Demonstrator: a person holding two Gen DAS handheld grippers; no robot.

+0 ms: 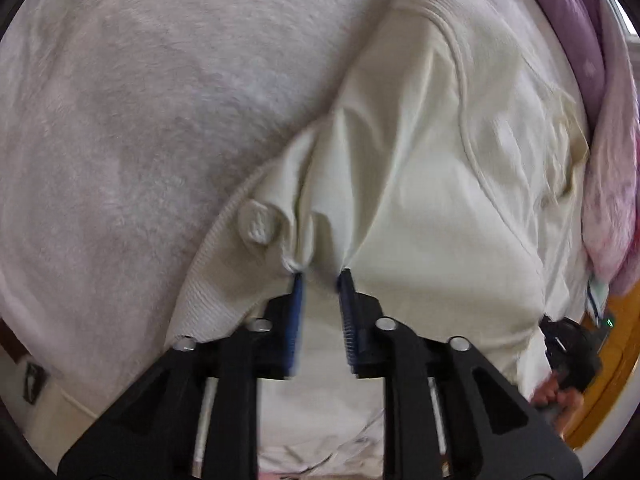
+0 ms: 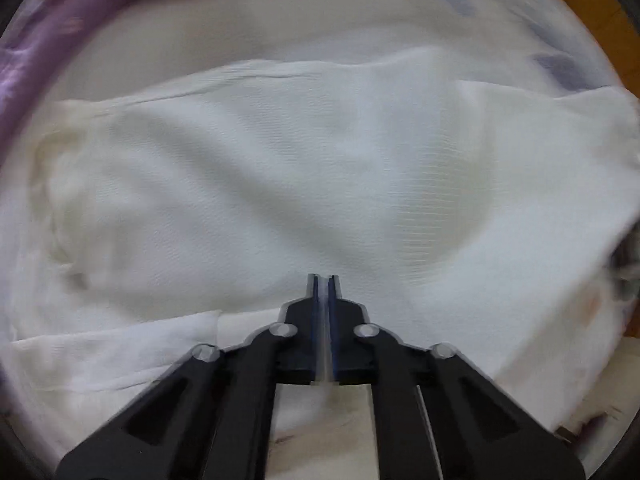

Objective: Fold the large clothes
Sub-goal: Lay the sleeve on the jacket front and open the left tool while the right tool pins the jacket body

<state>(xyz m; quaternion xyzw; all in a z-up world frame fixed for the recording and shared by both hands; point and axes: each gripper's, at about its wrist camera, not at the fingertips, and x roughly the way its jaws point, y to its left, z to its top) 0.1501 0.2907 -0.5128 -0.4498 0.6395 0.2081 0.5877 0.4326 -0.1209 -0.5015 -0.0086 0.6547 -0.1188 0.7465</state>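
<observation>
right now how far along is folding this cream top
Early. The cream top lies partly spread on the pale bedcover, creased, with no finished fold showing. In hand: the left gripper has bunched fabric at its fingers; the right gripper is shut, nothing visibly pinched. Left: all the folds.

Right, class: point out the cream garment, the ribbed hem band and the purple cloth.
cream garment [image 1: 420, 200]: left wrist view, on its smooth body panel.
ribbed hem band [image 1: 208, 292]: left wrist view, on the ribbed strip left of the fingers.
purple cloth [image 1: 576, 36]: left wrist view, on its fold at the upper right.
</observation>
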